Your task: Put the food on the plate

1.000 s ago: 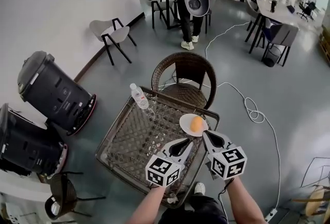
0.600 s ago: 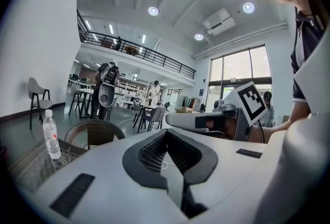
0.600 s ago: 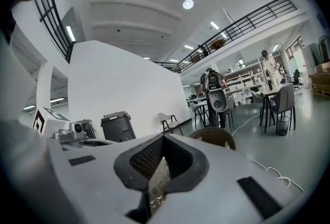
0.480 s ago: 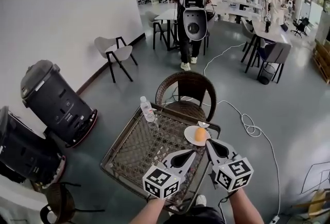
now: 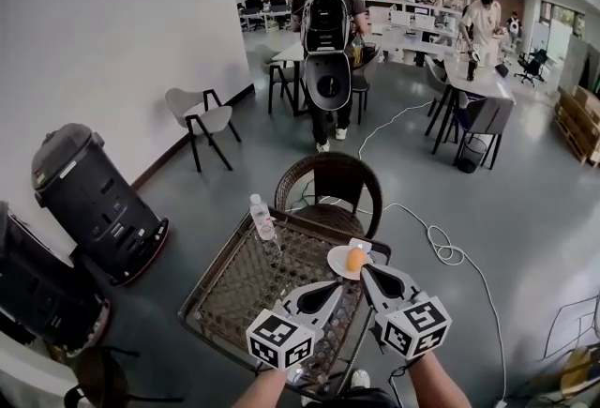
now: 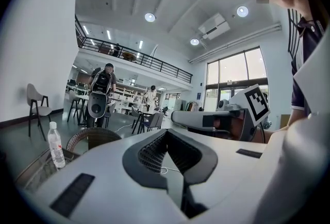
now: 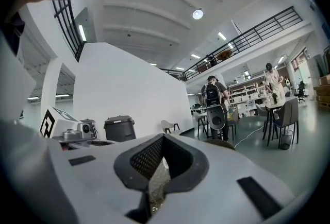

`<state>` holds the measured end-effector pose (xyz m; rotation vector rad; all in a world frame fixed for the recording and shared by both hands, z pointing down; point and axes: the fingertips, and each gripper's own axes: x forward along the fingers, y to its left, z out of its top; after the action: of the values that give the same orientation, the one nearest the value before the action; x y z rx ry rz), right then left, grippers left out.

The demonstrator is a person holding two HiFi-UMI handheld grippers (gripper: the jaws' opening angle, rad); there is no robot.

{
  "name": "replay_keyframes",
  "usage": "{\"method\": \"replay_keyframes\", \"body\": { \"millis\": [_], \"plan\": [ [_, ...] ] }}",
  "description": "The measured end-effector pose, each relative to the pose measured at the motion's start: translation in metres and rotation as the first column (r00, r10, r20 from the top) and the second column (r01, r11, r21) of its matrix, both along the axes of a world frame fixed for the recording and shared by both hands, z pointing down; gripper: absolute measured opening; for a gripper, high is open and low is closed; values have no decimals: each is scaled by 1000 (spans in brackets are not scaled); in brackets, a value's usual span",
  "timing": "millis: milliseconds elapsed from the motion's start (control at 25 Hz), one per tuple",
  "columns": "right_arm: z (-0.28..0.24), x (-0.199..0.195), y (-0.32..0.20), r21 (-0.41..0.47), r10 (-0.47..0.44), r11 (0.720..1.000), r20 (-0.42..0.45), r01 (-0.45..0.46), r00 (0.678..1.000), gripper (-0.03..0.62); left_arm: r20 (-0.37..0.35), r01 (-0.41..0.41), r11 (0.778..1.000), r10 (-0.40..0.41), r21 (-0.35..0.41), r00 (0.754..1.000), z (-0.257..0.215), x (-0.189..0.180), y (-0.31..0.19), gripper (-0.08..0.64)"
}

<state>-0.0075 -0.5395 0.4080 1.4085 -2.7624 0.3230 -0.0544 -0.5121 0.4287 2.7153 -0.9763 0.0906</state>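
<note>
Your head has lifted since a second ago. The grey floor (image 5: 525,209) and the hall beyond fill more of the head view, and the person with the backpack (image 5: 326,31) now stands higher in the frame. The wicker-framed table (image 5: 234,289) sits lower in the view than before, and the wicker chair (image 5: 336,183) is still against its far edge.

Your left gripper (image 5: 332,287), slightly parted a second ago, is now clenched with nothing in it. Its tips are over the table, just short of the plate. Your right gripper (image 5: 367,272) is likewise pressed together and empty, with only a thin slit between its pads. Its tip is just beside the plate's near rim.

The plate (image 5: 335,260) remains at the table's far right corner. The orange food (image 5: 356,258) still lies on it, as it did before.

By count:
- two dark machines (image 5: 89,195) stand on the floor at the left
- one table
- one wicker chair
- one grey chair (image 5: 195,113) by the white wall
- one white cable (image 5: 441,247) looped on the floor to the right
- two grippers, each with its marker cube
- one water bottle (image 5: 262,217), upright at the table's far left edge
- one plate
- one piece of food
</note>
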Motion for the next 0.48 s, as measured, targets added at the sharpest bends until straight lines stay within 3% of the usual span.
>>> {"method": "replay_keyframes", "body": {
  "millis": [480],
  "plan": [
    [-6, -8, 5, 17, -44, 999, -6, 44, 999, 3, 22, 2, 1000, -2, 12, 1000, -3, -5, 6, 9]
  ]
}}
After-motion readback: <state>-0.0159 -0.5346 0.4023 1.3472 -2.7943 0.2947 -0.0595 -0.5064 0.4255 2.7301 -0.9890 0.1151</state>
